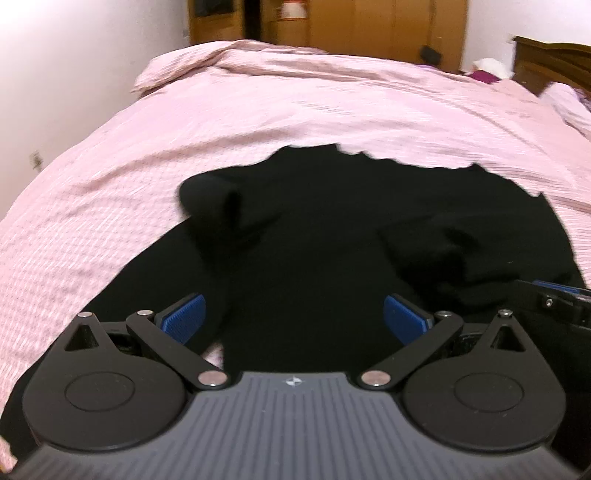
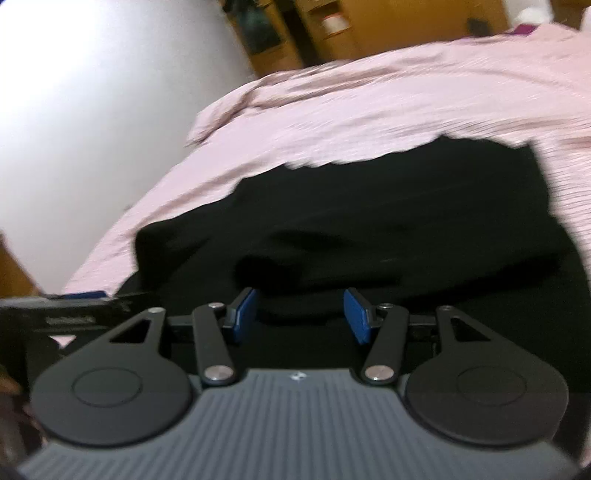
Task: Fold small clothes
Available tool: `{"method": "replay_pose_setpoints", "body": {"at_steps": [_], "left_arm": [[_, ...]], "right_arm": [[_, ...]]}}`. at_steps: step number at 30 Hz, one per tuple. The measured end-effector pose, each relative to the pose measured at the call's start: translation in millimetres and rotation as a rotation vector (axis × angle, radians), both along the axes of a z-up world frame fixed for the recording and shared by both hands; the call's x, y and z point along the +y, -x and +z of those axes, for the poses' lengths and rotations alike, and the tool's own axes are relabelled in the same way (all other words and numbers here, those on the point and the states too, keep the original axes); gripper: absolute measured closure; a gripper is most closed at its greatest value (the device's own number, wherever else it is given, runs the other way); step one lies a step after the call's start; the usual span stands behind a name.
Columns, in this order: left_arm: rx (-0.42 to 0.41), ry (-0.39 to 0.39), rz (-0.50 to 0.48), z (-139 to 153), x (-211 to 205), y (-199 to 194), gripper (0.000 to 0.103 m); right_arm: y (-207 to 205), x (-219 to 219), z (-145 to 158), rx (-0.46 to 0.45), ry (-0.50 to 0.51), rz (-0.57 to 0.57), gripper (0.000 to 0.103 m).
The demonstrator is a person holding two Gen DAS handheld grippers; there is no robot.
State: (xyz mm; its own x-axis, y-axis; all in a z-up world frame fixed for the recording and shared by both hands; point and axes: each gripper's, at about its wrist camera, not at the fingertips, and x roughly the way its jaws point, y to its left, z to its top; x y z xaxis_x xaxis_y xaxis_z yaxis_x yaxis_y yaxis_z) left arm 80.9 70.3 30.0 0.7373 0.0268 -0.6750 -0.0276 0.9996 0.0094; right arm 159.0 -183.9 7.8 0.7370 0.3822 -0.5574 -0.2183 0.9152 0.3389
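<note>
A black garment (image 1: pixel 332 229) lies spread on the pink bedcover (image 1: pixel 184 147), with bunched folds at its left and right. My left gripper (image 1: pixel 293 317) is open and empty just above the garment's near part. In the right wrist view the same black garment (image 2: pixel 388 221) lies ahead with a raised fold in the middle. My right gripper (image 2: pixel 301 317) is open and empty, its blue pads (image 2: pixel 356 317) just short of that fold. The right gripper's tip shows at the right edge of the left wrist view (image 1: pixel 554 299), and the left gripper shows at the left of the right wrist view (image 2: pixel 74 314).
The bedcover (image 2: pixel 369 110) is rumpled at its far edge. A white wall (image 1: pixel 74 55) runs along the left side of the bed. Wooden cabinets (image 1: pixel 351 26) stand behind it, and a dark wooden headboard (image 1: pixel 554 62) is at the far right.
</note>
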Motion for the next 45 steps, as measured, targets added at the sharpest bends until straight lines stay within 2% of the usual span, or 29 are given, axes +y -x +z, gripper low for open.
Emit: {"method": "replay_pose_setpoints", "body": {"at_steps": [3, 9, 16, 21, 24, 28, 30, 33, 38, 41, 45], "left_arm": [[-0.014, 0.001, -0.043, 7, -22, -8, 0.0], [-0.04, -0.012, -0.142, 13, -74, -26, 0.0], [-0.042, -0.049, -0.277, 0, -140, -46, 0.0], [-0.022, -0.086, -0.346, -21, -178, -64, 0.0], [0.009, -0.107, -0.336, -37, -190, -77, 0.0], [0.04, -0.094, -0.298, -55, -192, -96, 0.0], [0.04, -0.078, -0.273, -60, -189, -98, 0.005], [0.022, -0.065, -0.252, -61, -184, -99, 0.023], [-0.007, -0.026, -0.223, -46, -165, -97, 0.078], [-0.013, 0.067, -0.153, -35, -135, -96, 0.085], [-0.062, 0.099, -0.028, -20, -88, -82, 0.085]], "right_arm": [[5, -26, 1, -0.002, 0.057, -0.094, 0.048], [5, -76, -5, 0.014, 0.031, -0.248, 0.047], [1, -95, -20, -0.004, 0.046, -0.345, 0.047], [-1, -105, -31, 0.003, 0.02, -0.362, 0.047], [-2, -109, -36, 0.002, 0.001, -0.36, 0.048], [0, -114, -38, -0.011, -0.02, -0.358, 0.048], [0, -114, -40, -0.016, -0.018, -0.353, 0.048], [1, -113, -44, -0.024, -0.007, -0.346, 0.049], [0, -111, -46, -0.032, 0.01, -0.338, 0.049], [0, -111, -46, -0.036, 0.016, -0.335, 0.049], [0, -111, -48, -0.038, 0.021, -0.334, 0.049]]}}
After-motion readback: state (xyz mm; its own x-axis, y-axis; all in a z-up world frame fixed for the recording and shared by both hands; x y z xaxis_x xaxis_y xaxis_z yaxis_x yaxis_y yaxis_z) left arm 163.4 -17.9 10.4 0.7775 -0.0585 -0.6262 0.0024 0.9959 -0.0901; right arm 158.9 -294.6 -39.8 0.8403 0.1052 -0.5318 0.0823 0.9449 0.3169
